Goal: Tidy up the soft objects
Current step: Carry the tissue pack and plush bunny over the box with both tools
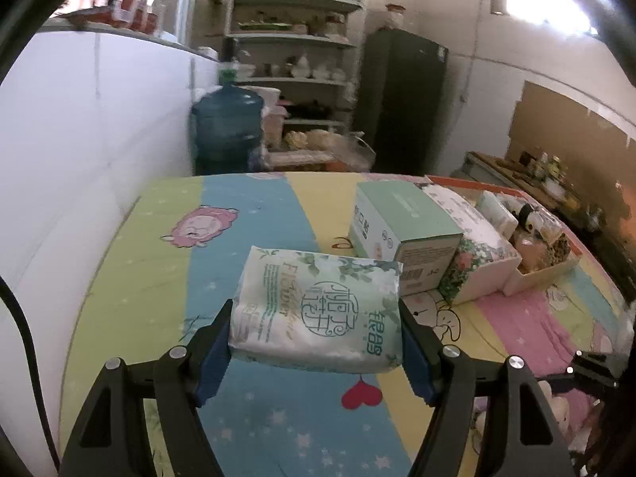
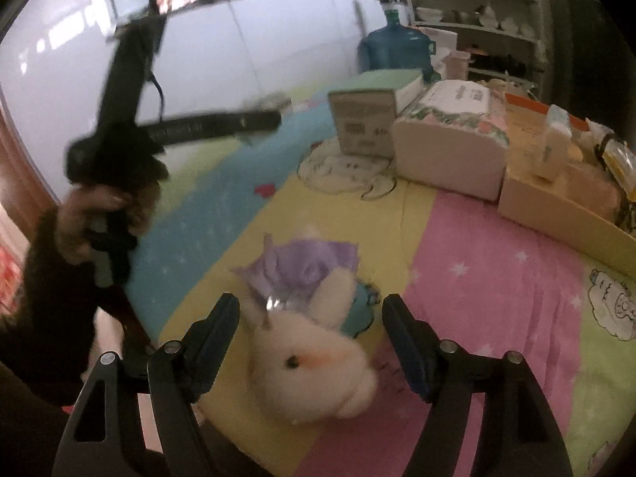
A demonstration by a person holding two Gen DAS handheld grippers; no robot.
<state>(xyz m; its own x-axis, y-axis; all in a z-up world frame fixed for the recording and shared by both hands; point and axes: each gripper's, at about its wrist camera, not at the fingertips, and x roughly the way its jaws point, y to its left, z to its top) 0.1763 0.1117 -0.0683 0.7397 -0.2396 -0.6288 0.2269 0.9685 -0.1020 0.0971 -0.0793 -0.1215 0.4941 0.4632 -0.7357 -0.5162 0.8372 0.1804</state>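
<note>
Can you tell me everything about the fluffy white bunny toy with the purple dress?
The fluffy white plush bunny in a purple dress lies on the striped cartoon bedsheet, across its yellow and pink bands. Its fur looks soft and fuzzy. One dark eye and an orange patch show on its round head, which is nearest the camera. The shiny lilac dress fans out behind, with what looks like an ear alongside. It lies between the open right tongs, whose blue pads do not touch it. The picture is blurry, so finer details are unclear.
</note>
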